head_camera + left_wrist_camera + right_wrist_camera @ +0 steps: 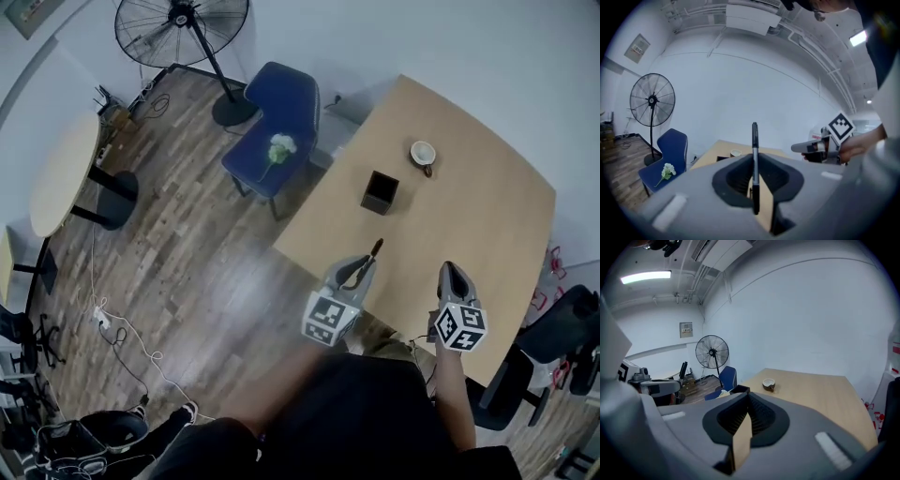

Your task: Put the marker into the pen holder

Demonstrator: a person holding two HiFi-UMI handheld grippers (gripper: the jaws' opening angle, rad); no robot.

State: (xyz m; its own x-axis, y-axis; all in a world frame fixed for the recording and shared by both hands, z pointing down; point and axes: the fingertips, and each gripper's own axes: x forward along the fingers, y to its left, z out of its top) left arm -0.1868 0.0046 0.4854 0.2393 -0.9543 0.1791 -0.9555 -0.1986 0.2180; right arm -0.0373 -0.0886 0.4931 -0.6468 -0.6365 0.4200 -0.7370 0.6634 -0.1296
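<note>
At wooden table (469,169), left gripper (362,268) clamps slim black marker (754,157); right gripper (451,275) closed.

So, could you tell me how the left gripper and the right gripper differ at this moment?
The left gripper is shut on the marker, which stands upright in its jaws; the right gripper is shut with nothing between its jaws. The left gripper sits nearer the pen holder than the right gripper. Both are grey and hover over the near part of the table.
</note>
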